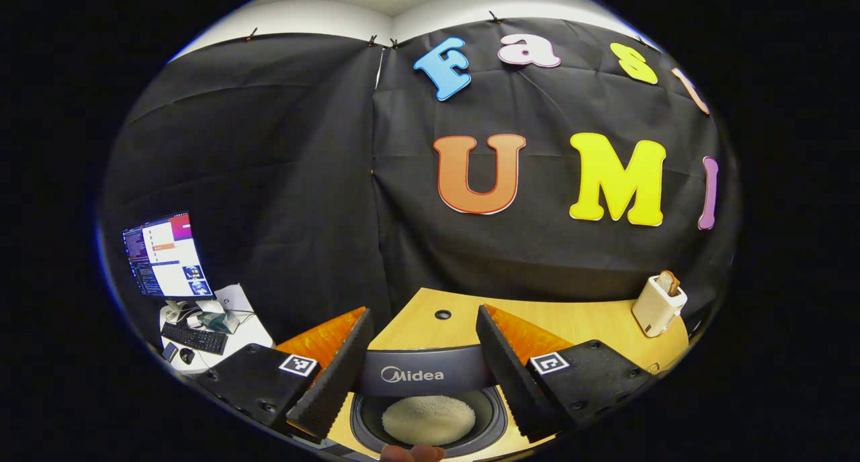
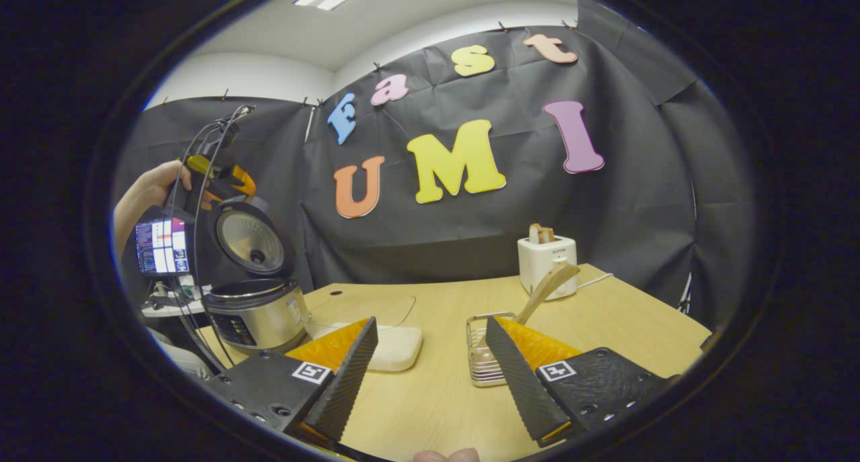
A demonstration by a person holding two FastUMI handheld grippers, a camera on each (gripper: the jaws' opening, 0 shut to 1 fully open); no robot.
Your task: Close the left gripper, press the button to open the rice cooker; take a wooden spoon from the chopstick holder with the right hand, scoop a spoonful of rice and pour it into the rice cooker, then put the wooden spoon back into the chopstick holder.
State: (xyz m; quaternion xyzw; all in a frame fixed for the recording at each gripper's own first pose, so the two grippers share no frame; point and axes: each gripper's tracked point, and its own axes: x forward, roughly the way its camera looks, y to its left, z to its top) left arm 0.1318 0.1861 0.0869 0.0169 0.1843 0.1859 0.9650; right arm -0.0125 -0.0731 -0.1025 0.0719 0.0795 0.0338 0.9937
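Observation:
The rice cooker (image 2: 252,311) stands at the table's left with its lid (image 2: 248,240) swung up. In the left gripper view I look down into its pot (image 1: 484,418), where a mound of white rice (image 1: 428,418) lies behind the lid's edge (image 1: 413,373). My left gripper (image 1: 423,311) hovers open above the cooker; a hand holds this left gripper (image 2: 211,173) over the raised lid. My right gripper (image 2: 431,322) is open and holds nothing, low over the table. Just beyond its right finger a wooden spoon (image 2: 547,284) leans in the wire chopstick holder (image 2: 485,364).
A white container (image 2: 396,348) with a clear lid sits between cooker and holder. A white toaster (image 2: 545,260) stands at the back of the wooden table (image 2: 625,328); this toaster (image 1: 658,304) also shows far right. A monitor (image 1: 168,254) and keyboard are on a side desk.

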